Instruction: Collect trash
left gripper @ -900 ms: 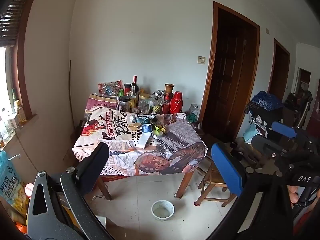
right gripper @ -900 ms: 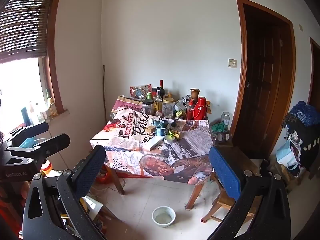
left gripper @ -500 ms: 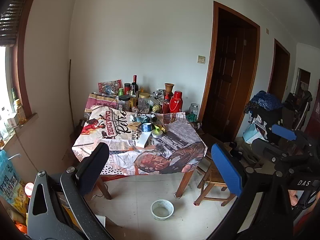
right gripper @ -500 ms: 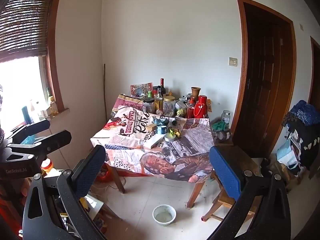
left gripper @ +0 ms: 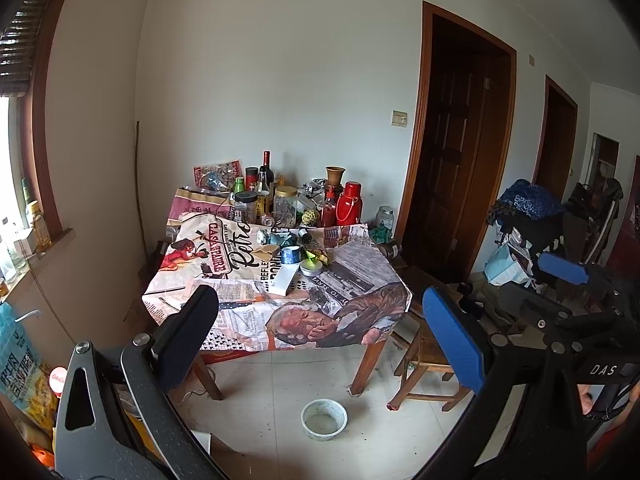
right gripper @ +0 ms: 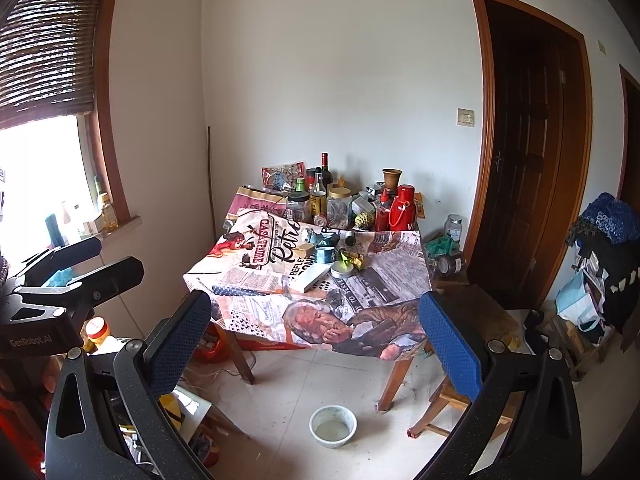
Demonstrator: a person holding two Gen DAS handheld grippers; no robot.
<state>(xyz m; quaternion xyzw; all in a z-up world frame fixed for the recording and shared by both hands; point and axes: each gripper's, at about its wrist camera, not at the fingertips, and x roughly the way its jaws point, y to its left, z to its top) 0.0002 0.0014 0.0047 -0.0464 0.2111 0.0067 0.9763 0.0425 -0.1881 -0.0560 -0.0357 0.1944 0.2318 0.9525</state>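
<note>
A table (left gripper: 360,280) (right gripper: 392,280) with a printed newspaper-style cloth stands against the far wall, a few steps ahead. On it lie small loose items: a yellow-green crumpled wrapper (left gripper: 316,255) (right gripper: 352,258), a white flat box (left gripper: 285,278) (right gripper: 310,278), a blue tape roll (left gripper: 290,255) and a round tin (left gripper: 311,267). My left gripper (left gripper: 320,328) is open and empty, well short of the table. My right gripper (right gripper: 316,328) is open and empty too. Each gripper shows at the edge of the other's view.
Bottles, jars and a red thermos (left gripper: 349,202) crowd the table's back. A white bowl (left gripper: 324,419) (right gripper: 333,426) sits on the tiled floor. A wooden stool (left gripper: 428,352) stands right of the table. Bags and clutter lie at the left (left gripper: 20,368) and right.
Both grippers have drifted slightly nearer the table; the views shift a little. Both stay open and empty.
</note>
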